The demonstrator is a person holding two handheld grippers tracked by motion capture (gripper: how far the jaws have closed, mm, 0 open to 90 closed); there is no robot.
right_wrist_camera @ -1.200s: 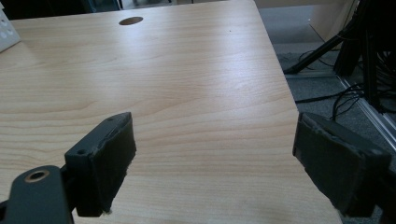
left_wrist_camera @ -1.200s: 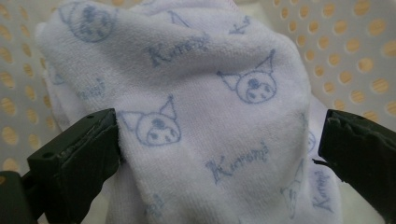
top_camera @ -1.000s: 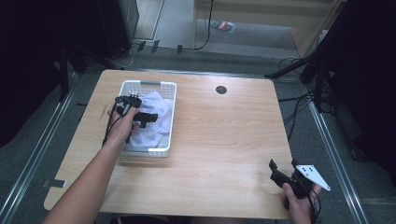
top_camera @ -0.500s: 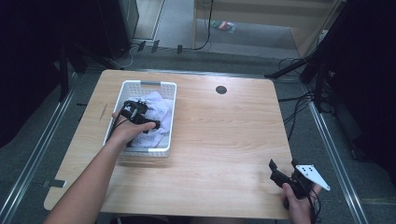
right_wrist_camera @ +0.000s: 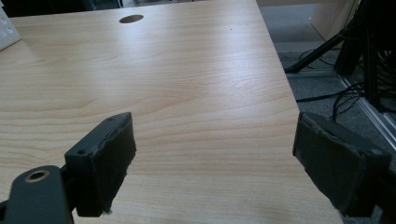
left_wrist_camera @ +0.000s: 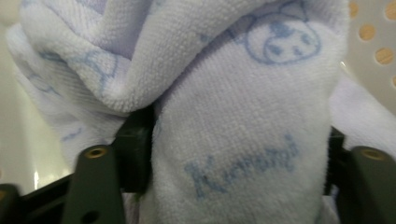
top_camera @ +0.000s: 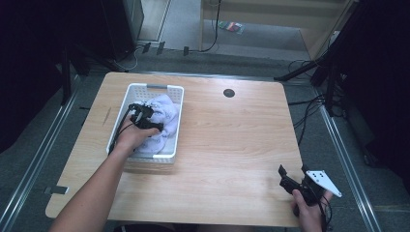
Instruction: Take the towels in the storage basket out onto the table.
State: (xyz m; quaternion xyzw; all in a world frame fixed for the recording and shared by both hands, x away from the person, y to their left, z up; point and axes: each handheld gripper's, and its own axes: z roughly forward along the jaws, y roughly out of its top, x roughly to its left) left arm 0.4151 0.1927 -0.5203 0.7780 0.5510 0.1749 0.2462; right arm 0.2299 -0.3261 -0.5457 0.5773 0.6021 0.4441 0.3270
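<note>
A white towel with pale blue print (top_camera: 162, 116) lies bunched in a white plastic basket (top_camera: 155, 88) on the left half of the table. My left gripper (top_camera: 153, 126) is pushed down into it. In the left gripper view a thick fold of the towel (left_wrist_camera: 243, 140) fills the wide gap between the two jaws and touches both pads, which stand far apart. My right gripper (top_camera: 292, 179) rests low at the table's near right corner. Its jaws stand wide open over bare wood (right_wrist_camera: 210, 140) with nothing between them.
The wooden table (top_camera: 232, 145) has a round cable hole (top_camera: 229, 93) at the back centre. Its right edge is close beside my right gripper, with floor cables (right_wrist_camera: 327, 93) beyond. Dark stands and cables ring the table.
My left gripper has moved slightly toward the near side and sunk deeper into the towel in the basket. The right gripper has stayed put.
</note>
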